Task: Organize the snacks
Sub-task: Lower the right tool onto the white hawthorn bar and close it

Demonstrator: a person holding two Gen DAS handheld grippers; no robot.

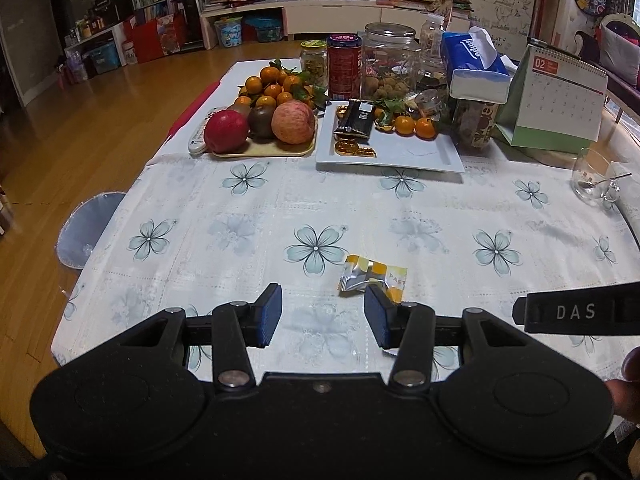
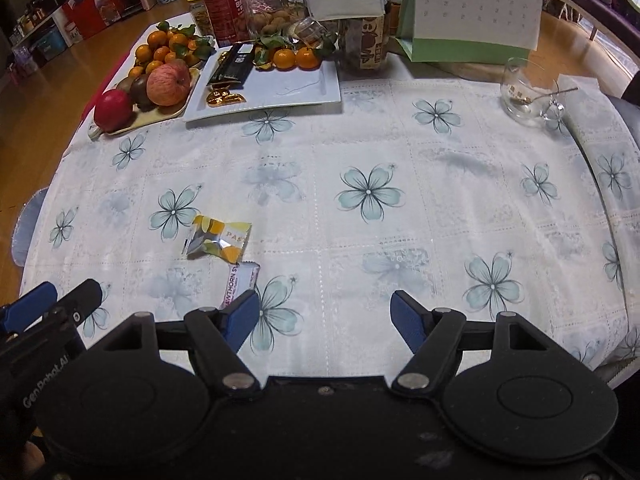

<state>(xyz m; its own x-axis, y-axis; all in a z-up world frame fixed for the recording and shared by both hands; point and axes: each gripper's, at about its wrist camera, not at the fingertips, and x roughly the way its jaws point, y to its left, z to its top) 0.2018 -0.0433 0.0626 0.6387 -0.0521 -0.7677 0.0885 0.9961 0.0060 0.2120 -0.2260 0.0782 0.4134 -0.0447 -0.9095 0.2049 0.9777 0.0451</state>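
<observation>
A yellow snack packet (image 1: 374, 274) (image 2: 220, 240) lies on the flowered tablecloth. Just in front of it lies a pink-and-white hawthorn stick packet (image 2: 240, 284). My left gripper (image 1: 324, 314) is open and empty, and its right pad sits just short of the yellow packet. My right gripper (image 2: 324, 320) is open over bare cloth, its left pad beside the hawthorn packet's end. Farther back, a white plate (image 1: 420, 156) (image 2: 288, 88) holds a black packet (image 1: 356, 118), gold-wrapped sweets (image 1: 352, 148) and tangerines (image 1: 412, 126).
A fruit tray (image 1: 260, 152) with apples and tangerines stands left of the plate. Behind it are jars, a red tin (image 1: 344, 66), a tissue box (image 1: 474, 62) and a desk calendar (image 1: 560, 96). A glass cup (image 2: 524, 92) with a spoon sits at the far right.
</observation>
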